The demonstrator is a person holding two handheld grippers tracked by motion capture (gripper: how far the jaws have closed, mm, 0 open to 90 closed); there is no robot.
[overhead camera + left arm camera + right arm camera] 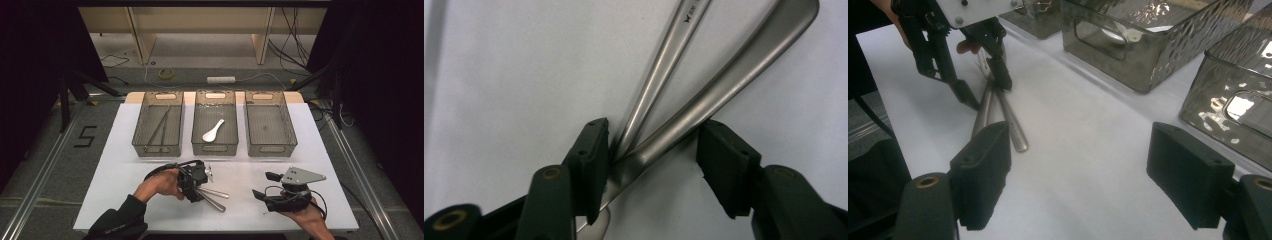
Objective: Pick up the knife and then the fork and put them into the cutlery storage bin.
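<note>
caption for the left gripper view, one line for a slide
Left gripper straddling two crossed metal utensil handles on the white table, jaws not yet clamped.

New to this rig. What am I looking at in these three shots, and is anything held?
No robot: a person holds a black two-jaw gripper in each hand. The high view looks down on the white table; each gripper view rides its own gripper.

Three smoky clear plastic bins stand in a row: dark tongs in the left one, a white ceramic spoon in the middle one.

The left gripper straddles two crossed steel utensil handles; one pad touches, no firm grip yet. The right gripper is open over bare table.
</note>
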